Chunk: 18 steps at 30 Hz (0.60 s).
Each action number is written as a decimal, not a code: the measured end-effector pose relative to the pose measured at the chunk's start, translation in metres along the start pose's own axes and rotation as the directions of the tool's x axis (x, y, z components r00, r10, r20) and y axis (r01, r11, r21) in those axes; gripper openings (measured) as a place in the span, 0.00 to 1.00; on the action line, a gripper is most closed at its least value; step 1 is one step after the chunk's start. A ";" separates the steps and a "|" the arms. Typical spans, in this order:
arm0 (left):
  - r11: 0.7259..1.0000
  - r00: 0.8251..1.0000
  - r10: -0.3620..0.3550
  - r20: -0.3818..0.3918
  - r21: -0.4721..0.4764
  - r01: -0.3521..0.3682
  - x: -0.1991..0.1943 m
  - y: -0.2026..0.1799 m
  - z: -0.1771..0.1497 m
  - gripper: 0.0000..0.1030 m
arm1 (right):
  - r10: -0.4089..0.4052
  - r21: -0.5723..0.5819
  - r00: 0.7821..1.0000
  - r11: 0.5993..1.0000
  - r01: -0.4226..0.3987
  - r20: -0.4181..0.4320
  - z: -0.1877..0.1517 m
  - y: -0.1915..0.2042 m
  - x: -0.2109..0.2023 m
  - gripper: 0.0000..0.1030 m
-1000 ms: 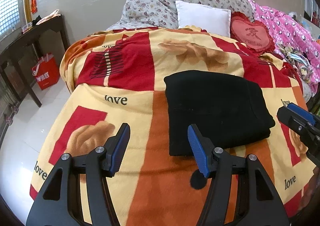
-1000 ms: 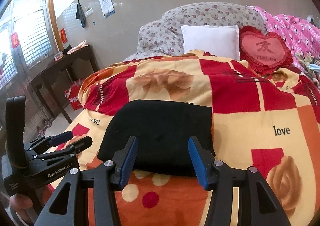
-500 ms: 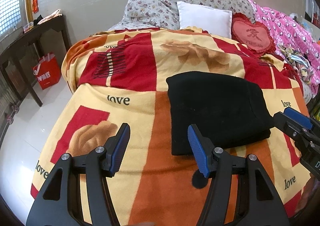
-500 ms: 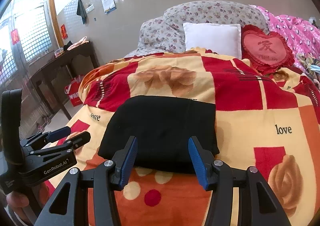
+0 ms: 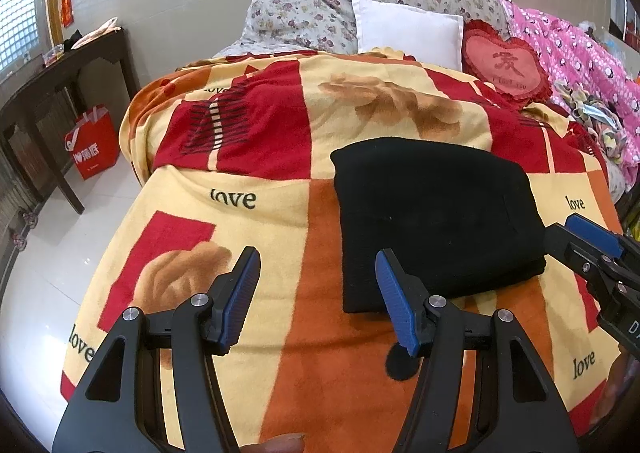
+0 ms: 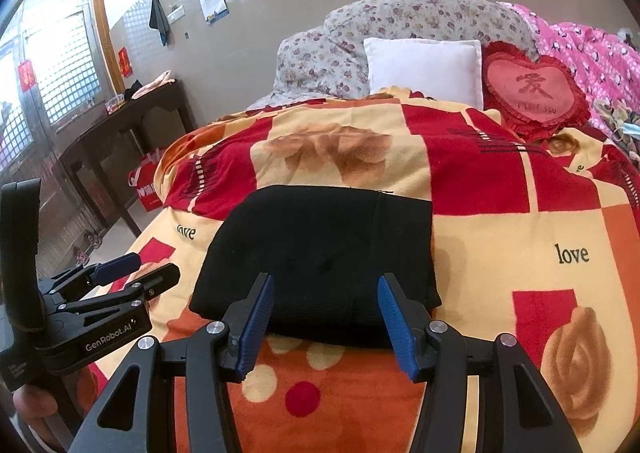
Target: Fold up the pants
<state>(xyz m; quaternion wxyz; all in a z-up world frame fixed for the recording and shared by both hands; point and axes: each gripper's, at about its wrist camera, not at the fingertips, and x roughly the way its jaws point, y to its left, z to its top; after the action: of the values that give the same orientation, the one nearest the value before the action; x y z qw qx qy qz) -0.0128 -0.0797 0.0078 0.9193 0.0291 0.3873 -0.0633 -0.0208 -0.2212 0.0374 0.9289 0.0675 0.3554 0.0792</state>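
The black pants (image 5: pixel 432 213) lie folded into a thick rectangle on the patterned blanket; they also show in the right wrist view (image 6: pixel 320 261). My left gripper (image 5: pixel 318 299) is open and empty, held above the blanket just left of the pants' near left corner. My right gripper (image 6: pixel 326 315) is open and empty, held above the pants' near edge. The right gripper shows at the right edge of the left wrist view (image 5: pixel 592 253); the left gripper shows at the left of the right wrist view (image 6: pixel 120 277).
The bed's blanket (image 5: pixel 240 181) drops off at the left to a tiled floor (image 5: pixel 48 253). A dark wooden table (image 5: pixel 60 69) and a red bag (image 5: pixel 94 141) stand left. Pillows (image 5: pixel 408 29), a heart cushion (image 5: pixel 504 65) and a pink quilt (image 5: pixel 580 65) lie behind.
Both grippers have drawn back a little from the pants and stayed open. The pants have not moved.
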 end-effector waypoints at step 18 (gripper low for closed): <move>0.999 0.999 -0.045 -0.006 0.024 0.045 -0.001 -0.021 0.002 0.58 | -0.061 0.035 0.998 0.998 0.061 -0.004 -0.005 -0.038 -0.011 0.52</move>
<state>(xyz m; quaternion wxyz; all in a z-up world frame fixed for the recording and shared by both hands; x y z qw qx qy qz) -0.0153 -0.1006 0.0102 0.9163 0.0316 0.3894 -0.0885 -0.0285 -0.2599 0.0347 0.9292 0.0726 0.3597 0.0447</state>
